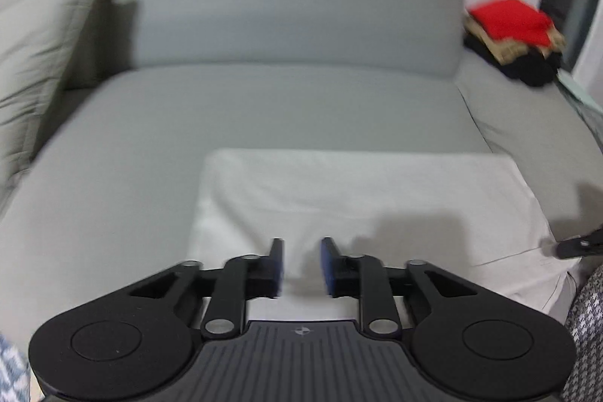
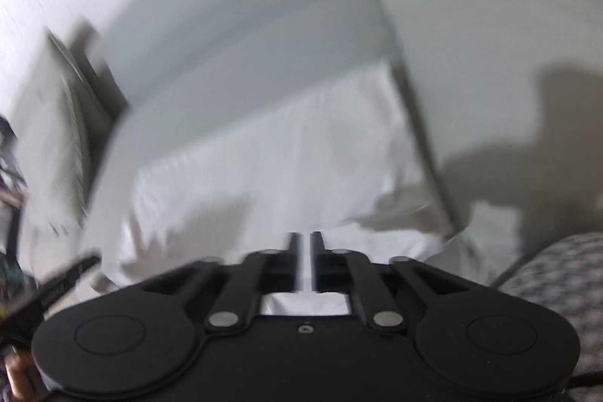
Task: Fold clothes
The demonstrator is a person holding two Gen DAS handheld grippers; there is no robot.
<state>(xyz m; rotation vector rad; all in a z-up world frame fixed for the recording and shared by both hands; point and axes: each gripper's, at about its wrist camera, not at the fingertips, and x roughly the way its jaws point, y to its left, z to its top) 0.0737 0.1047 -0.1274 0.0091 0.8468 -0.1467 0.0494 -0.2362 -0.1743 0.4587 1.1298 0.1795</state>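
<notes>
A white garment (image 1: 358,198) lies folded into a flat rectangle on the grey sofa seat (image 1: 188,115). My left gripper (image 1: 301,243) is open and empty, just above the garment's near edge. In the right wrist view the same white garment (image 2: 264,161) lies ahead. My right gripper (image 2: 306,236) has its fingers nearly together with a thin gap, over the garment's near edge; nothing shows between them. The right gripper's tip (image 1: 576,245) shows at the far right of the left wrist view. Both views are blurred.
A pile of folded clothes, red on top (image 1: 512,21), sits on the sofa's right end by a dark window. Grey cushions (image 1: 41,51) stand at the left. The sofa backrest (image 1: 294,17) runs along the white wall. A patterned fabric (image 2: 557,281) is at the near right.
</notes>
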